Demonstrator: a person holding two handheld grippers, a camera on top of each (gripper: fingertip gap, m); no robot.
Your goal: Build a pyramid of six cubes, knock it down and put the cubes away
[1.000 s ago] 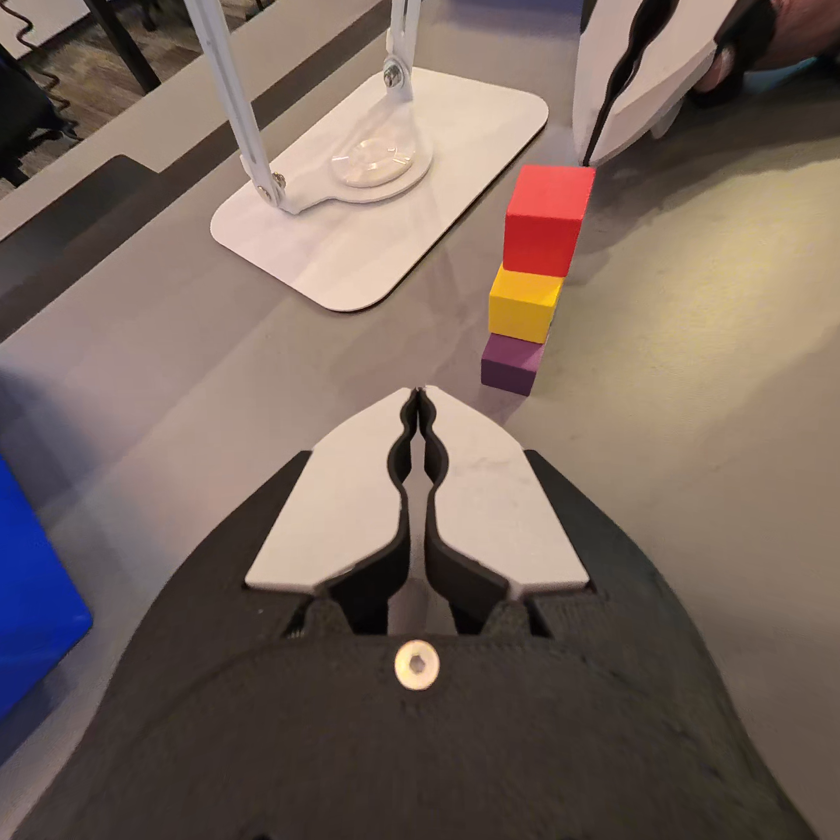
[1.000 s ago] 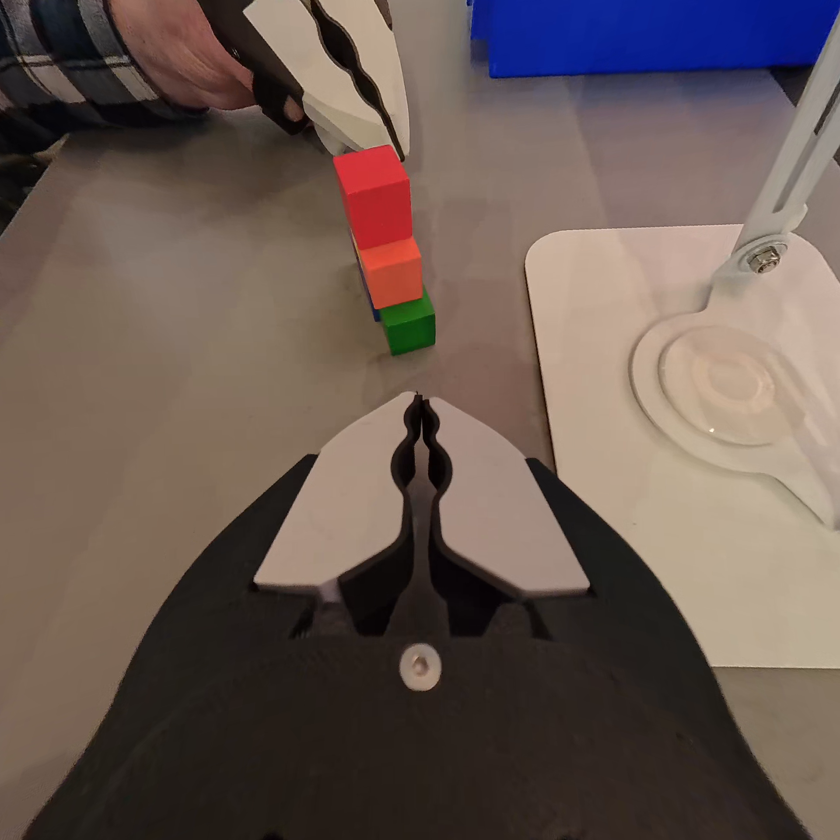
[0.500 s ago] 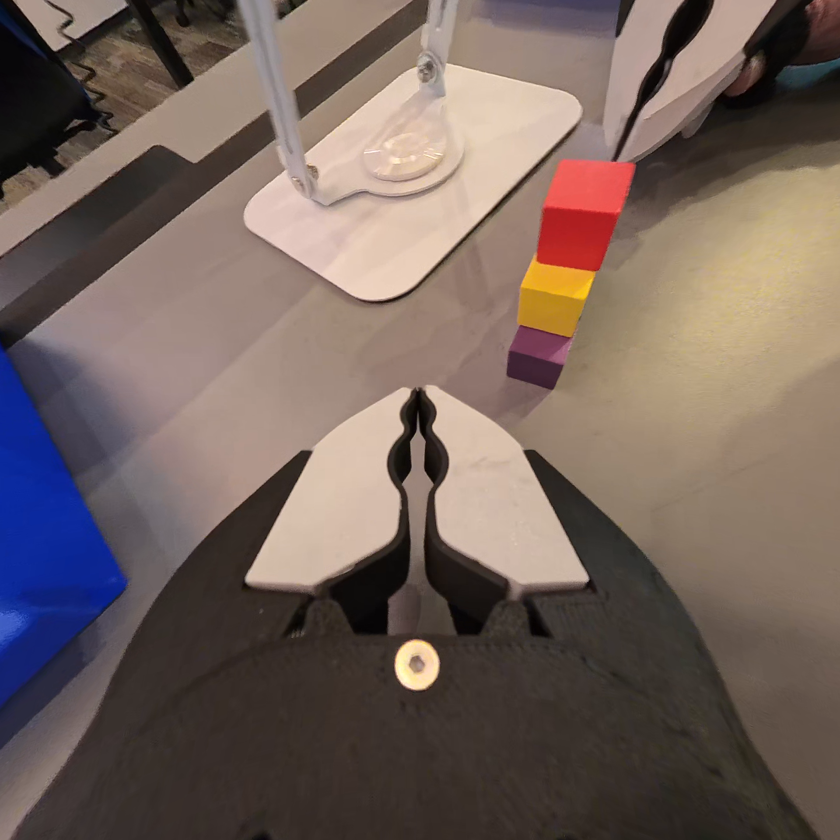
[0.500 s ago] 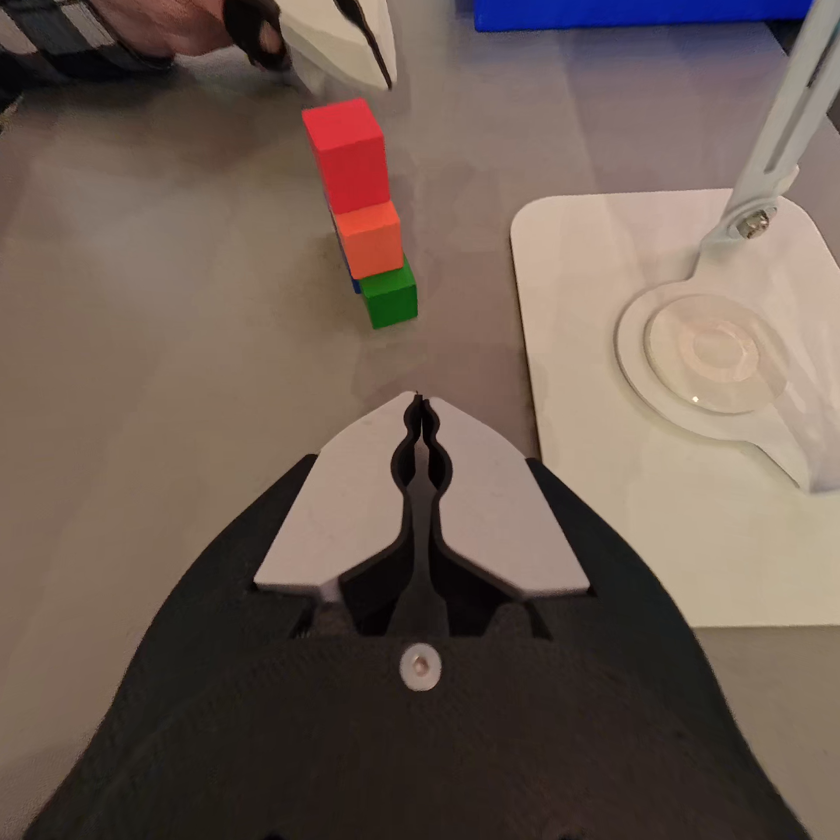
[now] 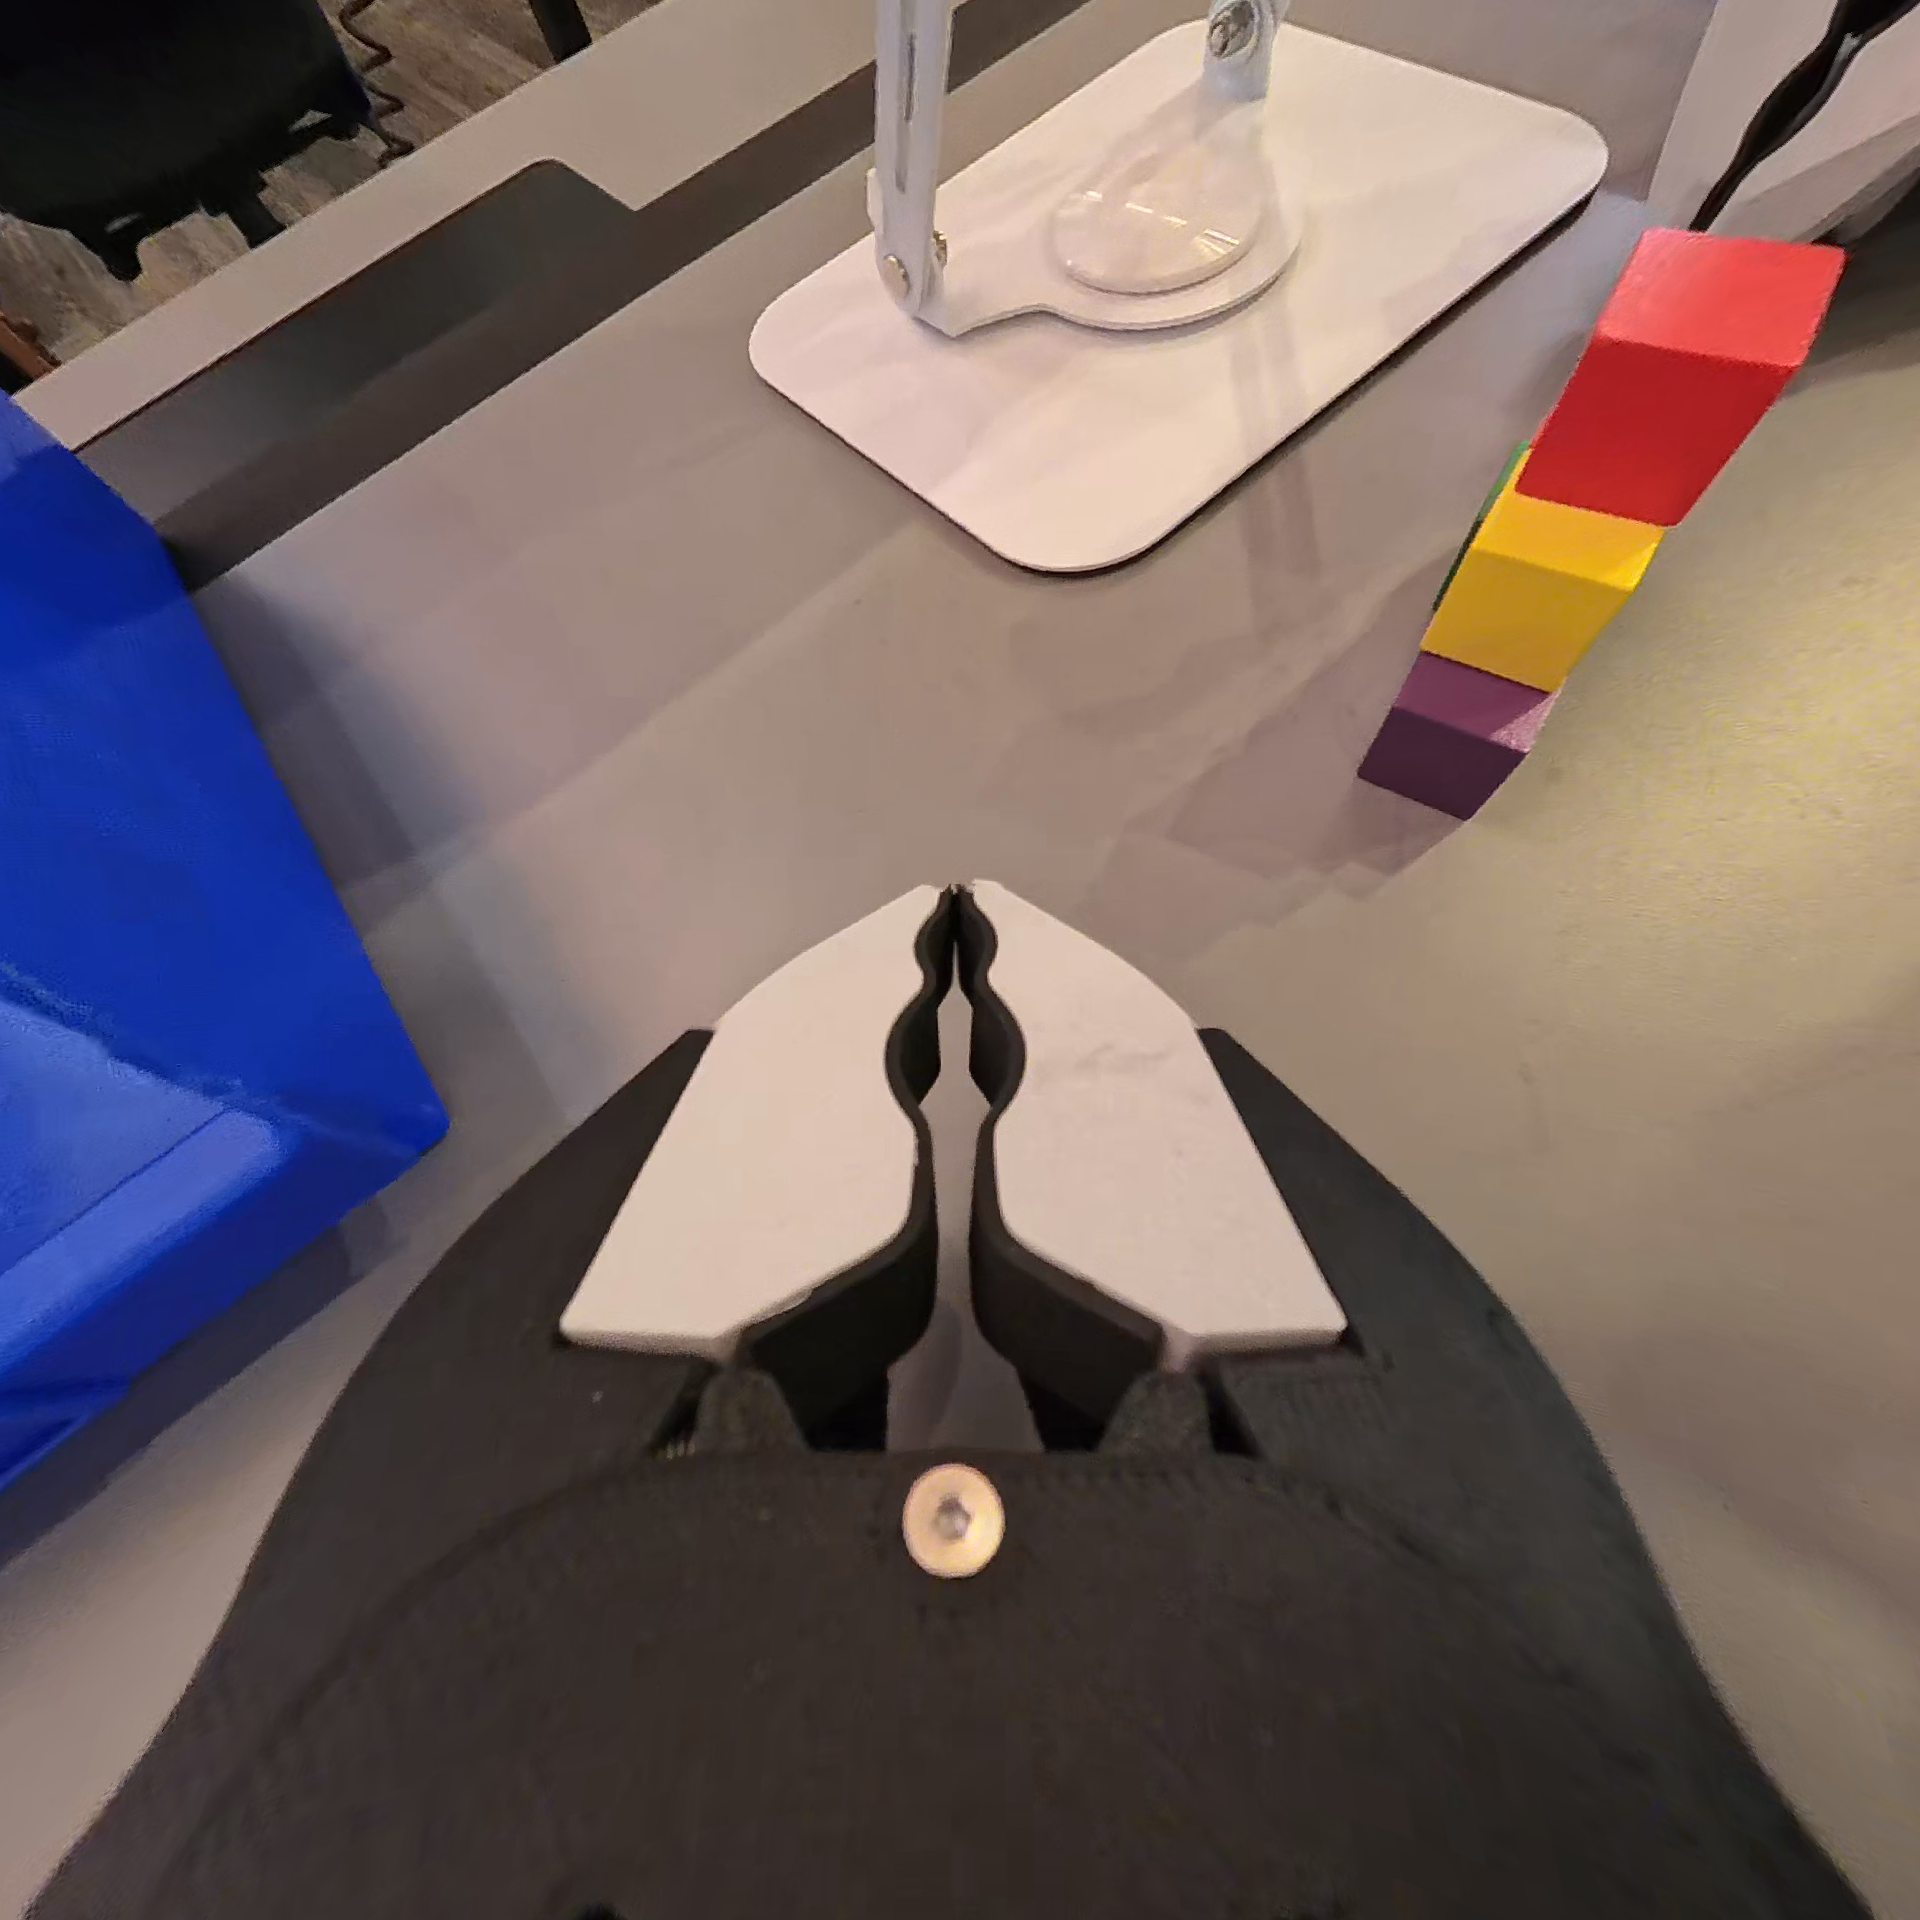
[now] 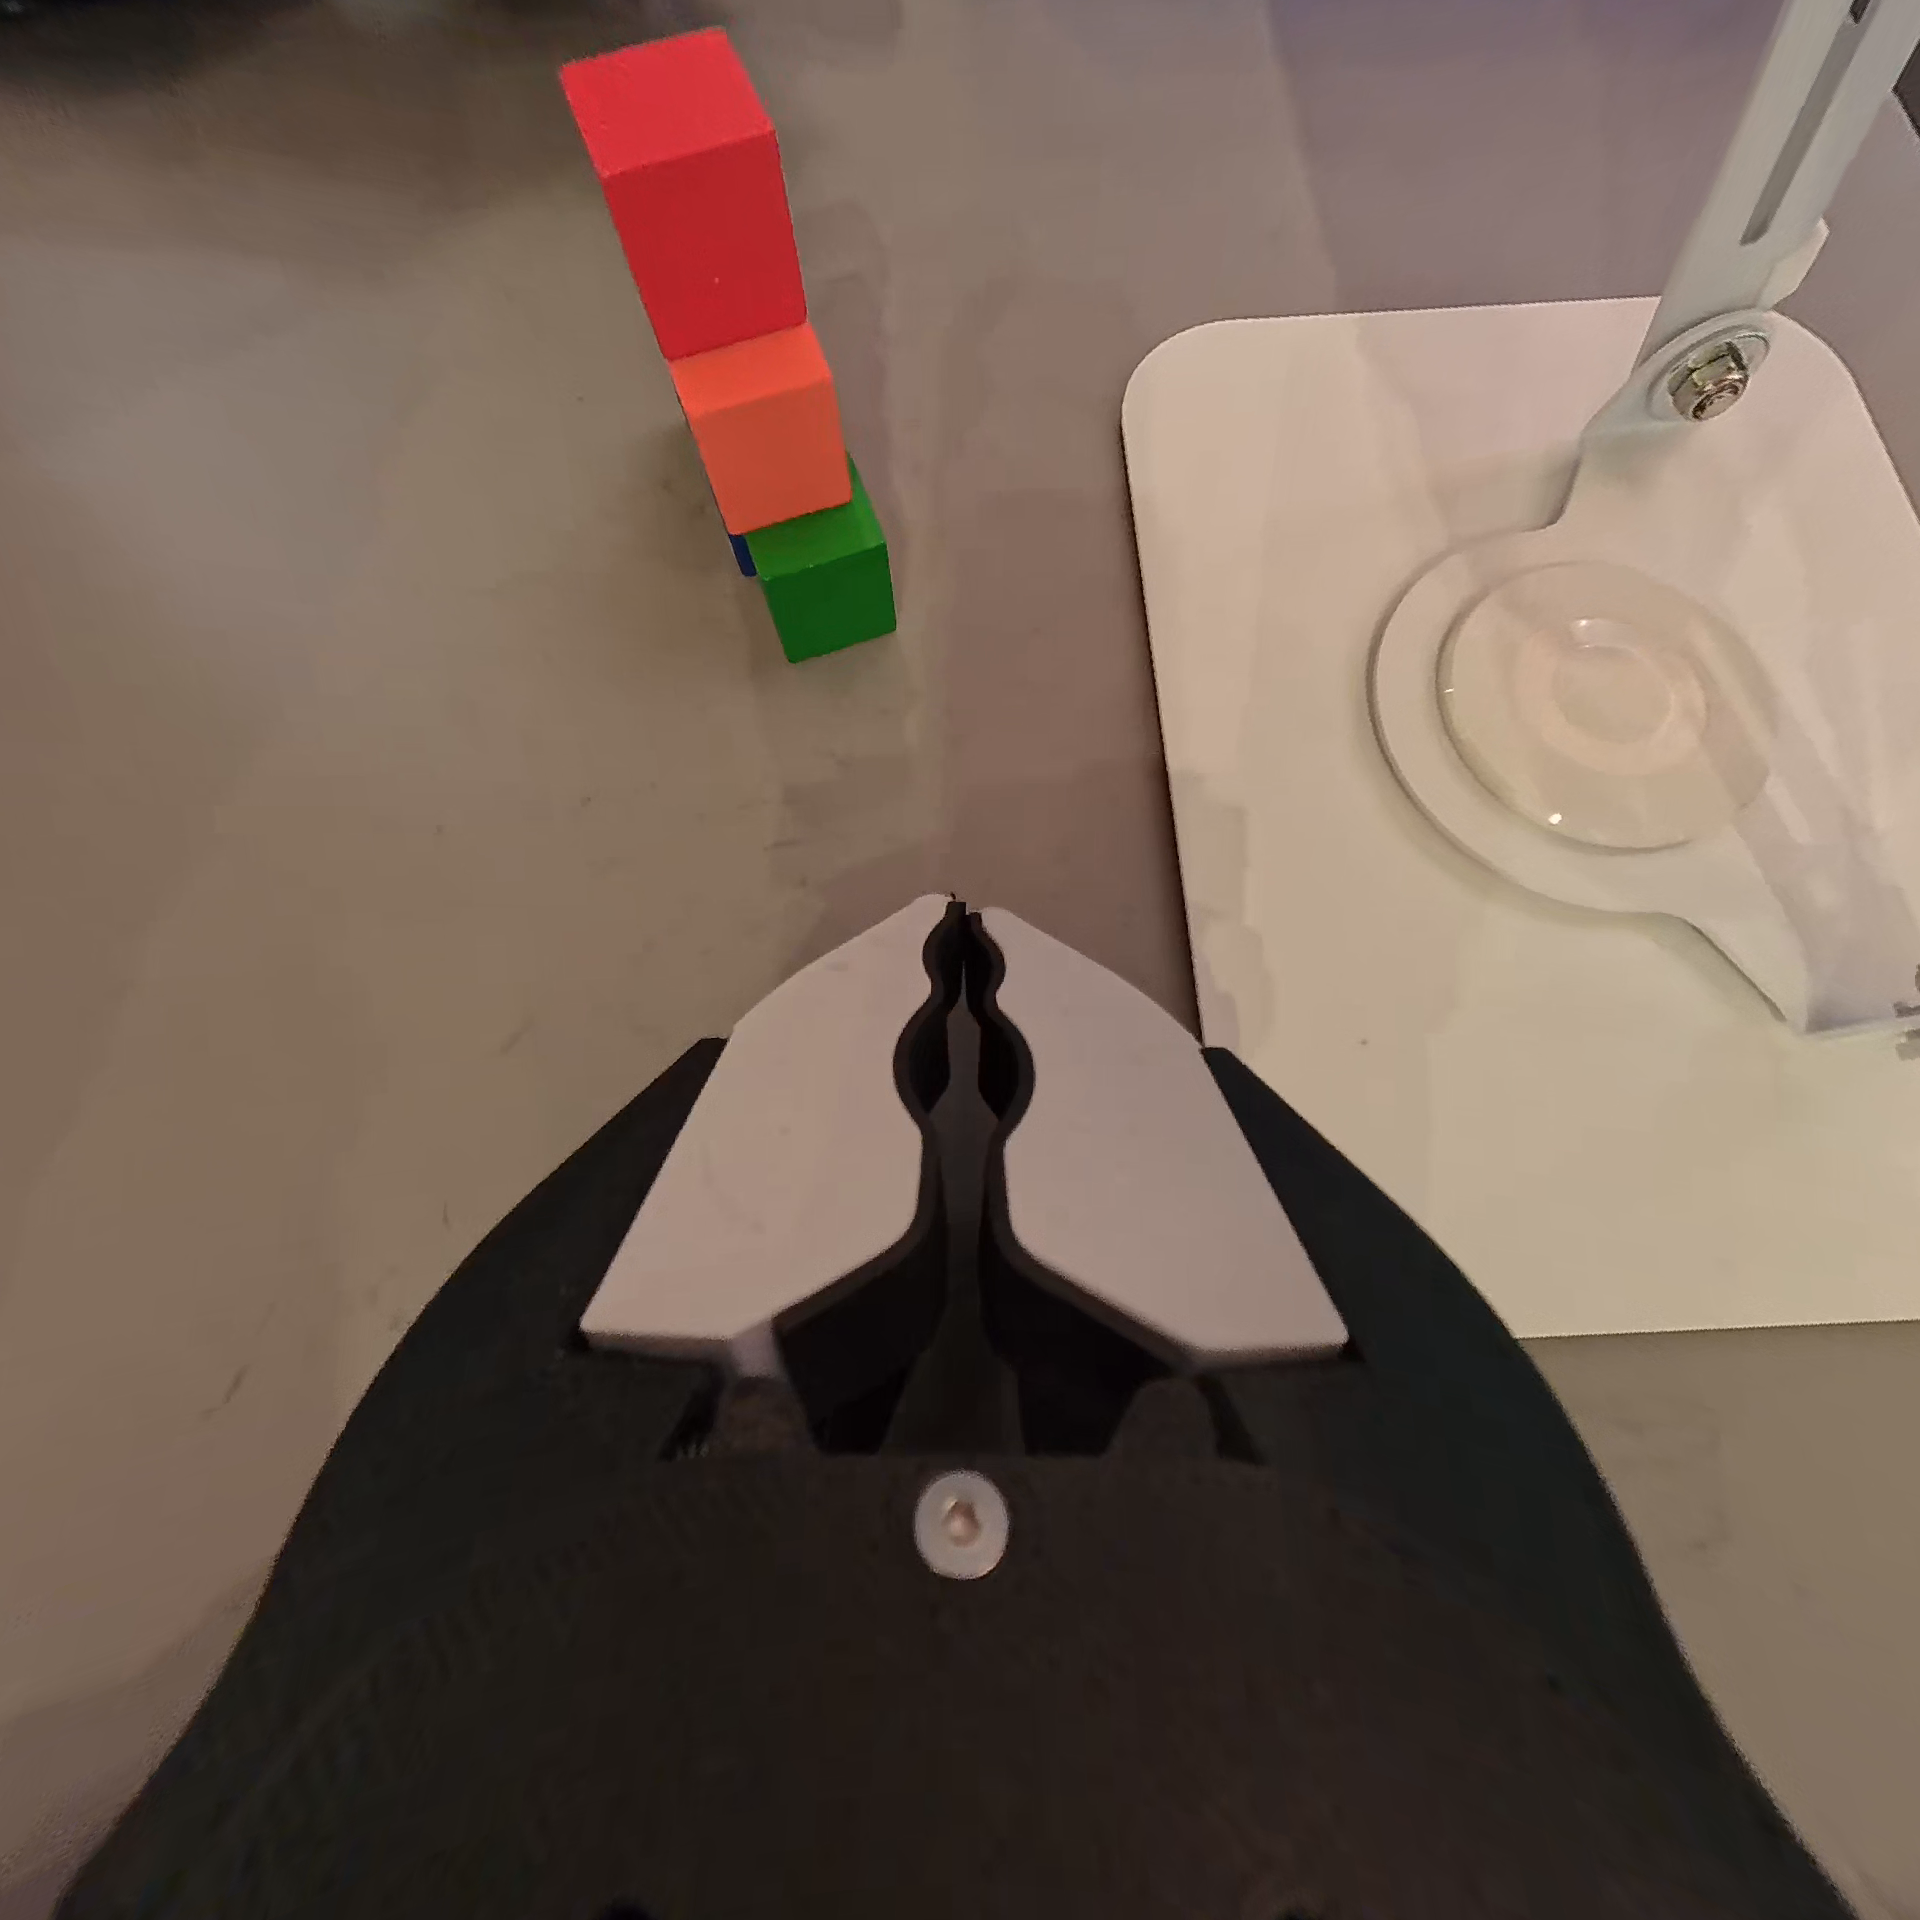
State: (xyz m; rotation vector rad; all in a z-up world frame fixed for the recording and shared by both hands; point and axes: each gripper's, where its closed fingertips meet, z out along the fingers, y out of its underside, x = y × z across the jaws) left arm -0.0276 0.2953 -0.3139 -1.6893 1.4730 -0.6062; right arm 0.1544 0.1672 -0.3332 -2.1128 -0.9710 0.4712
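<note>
The left tongs (image 5: pixel 954 891) are pressed together at the tips with nothing between them, hovering over the grey table (image 5: pixel 727 727). The right tongs (image 6: pixel 958 909) are likewise closed on nothing.

The pyramid stands upright on the table, seen end-on from both sides, so its long axis runs roughly from one pair of tongs toward the other. From the left it shows a red cube (image 5: pixel 1673 384) on top, a yellow cube (image 5: pixel 1538 592) under it and a purple cube (image 5: pixel 1455 743) at the bottom, with a sliver of green behind. From the right the red cube (image 6: pixel 691 187) sits over an orange cube (image 6: pixel 769 426) and a green cube (image 6: pixel 826 582), a blue edge peeking out behind.

It stands well ahead and right of the left tongs, ahead and left of the right tongs, apart from both. The right tongs' tips show just beyond the red cube at the left view's top right corner.

A white lamp base (image 6: pixel 1455 935) lies beside the stack; a blue bin (image 5: pixel 156 935) sits left of the left tongs. No writing is readable.
</note>
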